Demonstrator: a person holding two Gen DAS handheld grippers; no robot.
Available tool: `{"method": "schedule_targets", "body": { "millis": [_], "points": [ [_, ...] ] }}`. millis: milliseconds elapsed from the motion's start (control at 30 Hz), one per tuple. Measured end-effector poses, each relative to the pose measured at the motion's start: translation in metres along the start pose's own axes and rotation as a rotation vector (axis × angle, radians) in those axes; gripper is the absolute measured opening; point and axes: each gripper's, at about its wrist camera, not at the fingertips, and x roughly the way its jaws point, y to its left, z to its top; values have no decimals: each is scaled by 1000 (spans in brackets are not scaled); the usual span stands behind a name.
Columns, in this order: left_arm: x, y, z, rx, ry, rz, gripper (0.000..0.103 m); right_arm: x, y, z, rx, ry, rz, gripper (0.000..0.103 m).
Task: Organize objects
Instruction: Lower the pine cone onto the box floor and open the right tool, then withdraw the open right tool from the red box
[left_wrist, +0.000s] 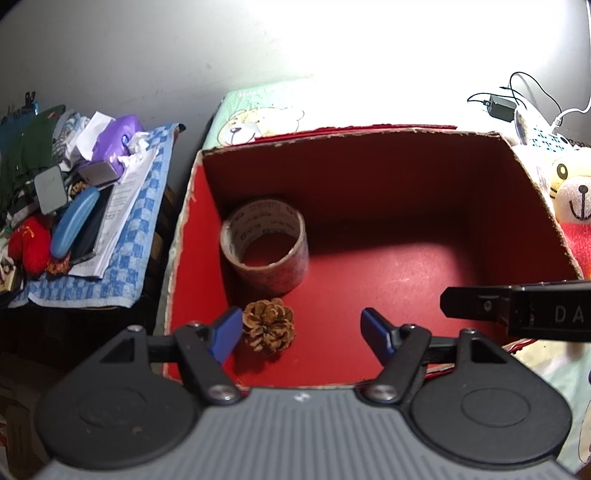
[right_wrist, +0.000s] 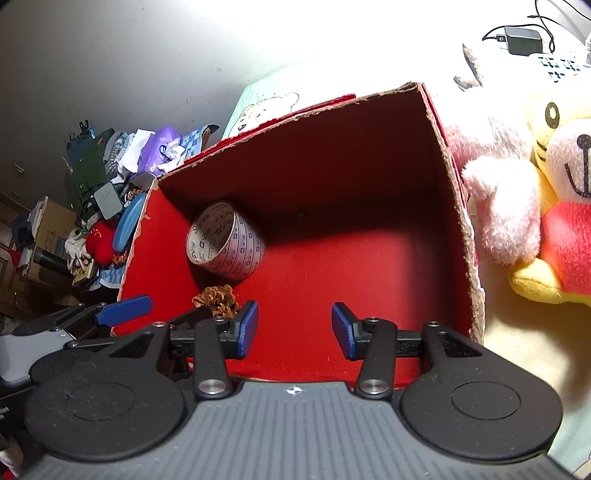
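An open red cardboard box (left_wrist: 532, 206) (right_wrist: 454, 192) lies below both grippers. On its floor, in the left back corner, sits a roll of printed tape (left_wrist: 266, 243) (right_wrist: 225, 243). A brown pine cone (left_wrist: 269, 325) (right_wrist: 216, 299) lies in front of it. My left gripper (left_wrist: 301, 326) is open over the box's near edge; the cone sits between its blue pads, close beside the left pad, resting on the floor. My right gripper (right_wrist: 295, 321) is open with nothing between its pads. One blue finger (right_wrist: 125, 308) of the left gripper shows in the right wrist view.
Plush toys (right_wrist: 554, 206) (left_wrist: 576, 199) crowd the box's right side. Left of the box, a blue checked cloth (left_wrist: 136, 236) carries a pile of clutter with a blue case (left_wrist: 74, 221). A charger with cables (left_wrist: 500, 107) lies at the back right. A bear-print sheet (left_wrist: 258, 122) is behind the box.
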Motion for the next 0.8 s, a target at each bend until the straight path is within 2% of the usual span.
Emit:
{"method": "schedule_targets", "body": {
  "millis": [800],
  "points": [
    [3, -1, -9, -19, 20, -6, 85, -2, 7, -16, -108, -53, -36, 46]
  ]
}}
